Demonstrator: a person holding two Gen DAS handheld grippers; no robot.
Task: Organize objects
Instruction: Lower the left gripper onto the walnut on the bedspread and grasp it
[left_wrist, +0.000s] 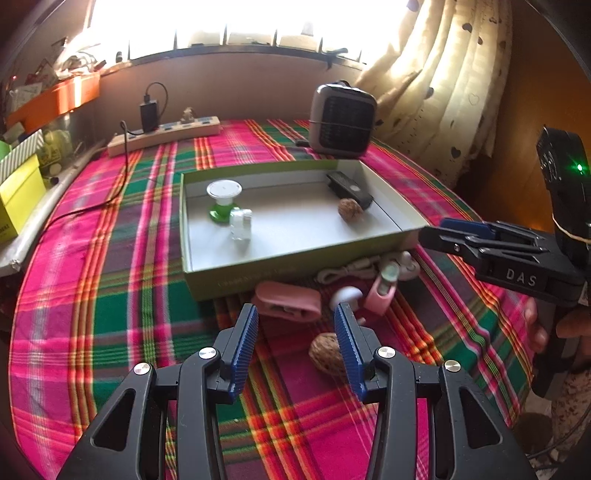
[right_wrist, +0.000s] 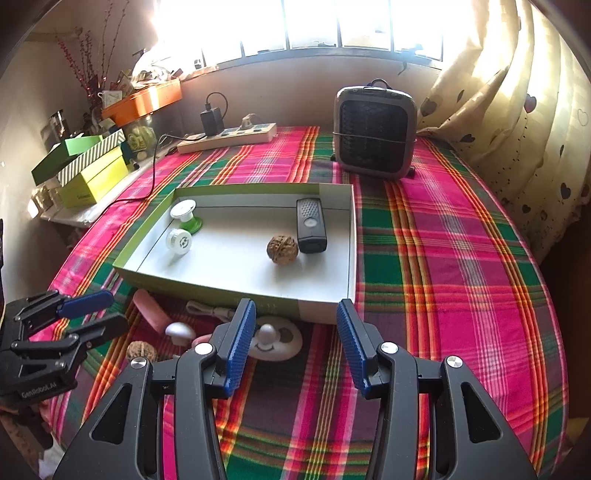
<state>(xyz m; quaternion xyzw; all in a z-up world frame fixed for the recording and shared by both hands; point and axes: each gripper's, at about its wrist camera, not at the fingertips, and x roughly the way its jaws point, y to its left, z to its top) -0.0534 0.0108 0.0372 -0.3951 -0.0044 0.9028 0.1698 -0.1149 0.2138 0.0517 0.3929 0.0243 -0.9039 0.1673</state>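
Your left claw (left_wrist: 297, 321) is spread, empty, w/ the loose walnut (left_wrist: 327, 352) on the table just by its right pad, outside the tray (left_wrist: 295, 275). Right claw (right_wrist: 295, 325) spread too. Walnut's light, hard, round, so it'll likely roll; pinch across its middle.

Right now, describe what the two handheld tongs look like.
Both are black plastic tongs with ribbed blue pads and silver screw heads. The left tongs carry white "GenRobot.AI" lettering, readable in the right wrist view. The right tongs show white "DAS" lettering, a green indicator light and a thin cord tied round the body, seen from the left wrist view.
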